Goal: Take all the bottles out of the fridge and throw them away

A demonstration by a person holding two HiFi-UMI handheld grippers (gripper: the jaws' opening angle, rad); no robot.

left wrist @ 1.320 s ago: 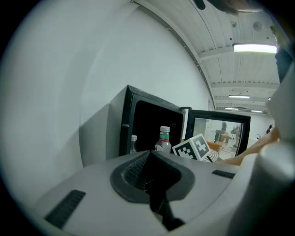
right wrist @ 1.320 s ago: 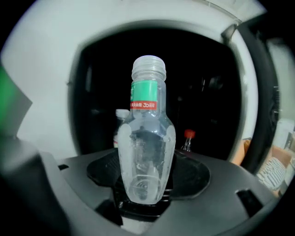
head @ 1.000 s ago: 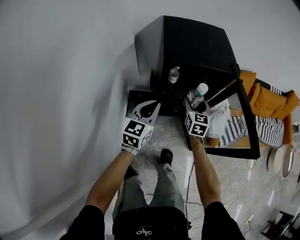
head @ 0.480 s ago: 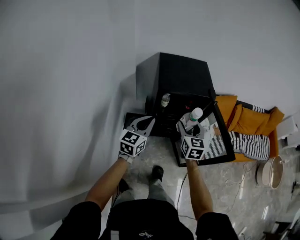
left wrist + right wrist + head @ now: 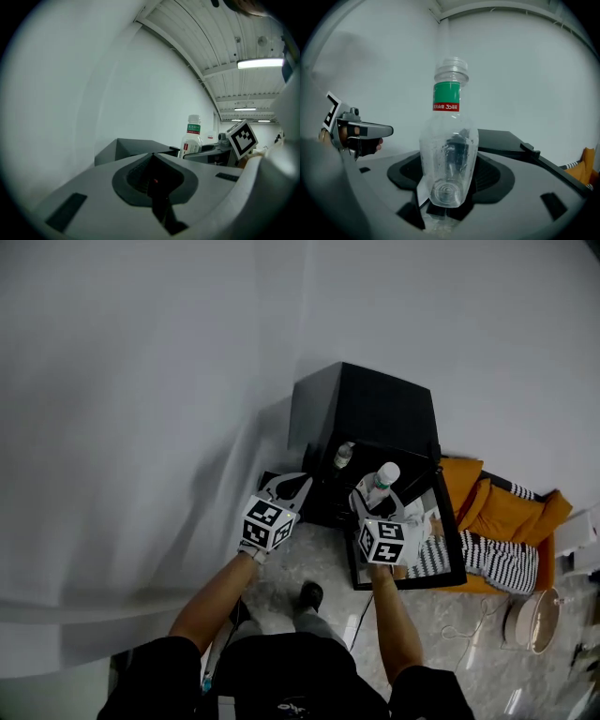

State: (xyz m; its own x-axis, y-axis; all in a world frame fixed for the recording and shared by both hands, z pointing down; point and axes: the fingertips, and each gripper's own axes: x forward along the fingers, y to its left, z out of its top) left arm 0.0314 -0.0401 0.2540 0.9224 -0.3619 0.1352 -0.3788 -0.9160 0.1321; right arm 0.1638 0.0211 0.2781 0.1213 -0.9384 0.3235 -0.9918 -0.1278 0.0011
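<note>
Bottle (image 5: 449, 154) at risk of tipping or sliding free: slick clear plastic, pinched only round its lower body, tall neck unsupported. Held upright between the right gripper's (image 5: 373, 502) jaws, outside the fridge (image 5: 366, 413), above its open door (image 5: 456, 540). Left gripper (image 5: 287, 486) pressed shut, empty.

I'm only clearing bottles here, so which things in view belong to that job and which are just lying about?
Job: black fridge, door open; bottle in the right gripper; second bottle inside the fridge.
Lying about: orange cushions; striped fabric; round pale object on the floor.
</note>
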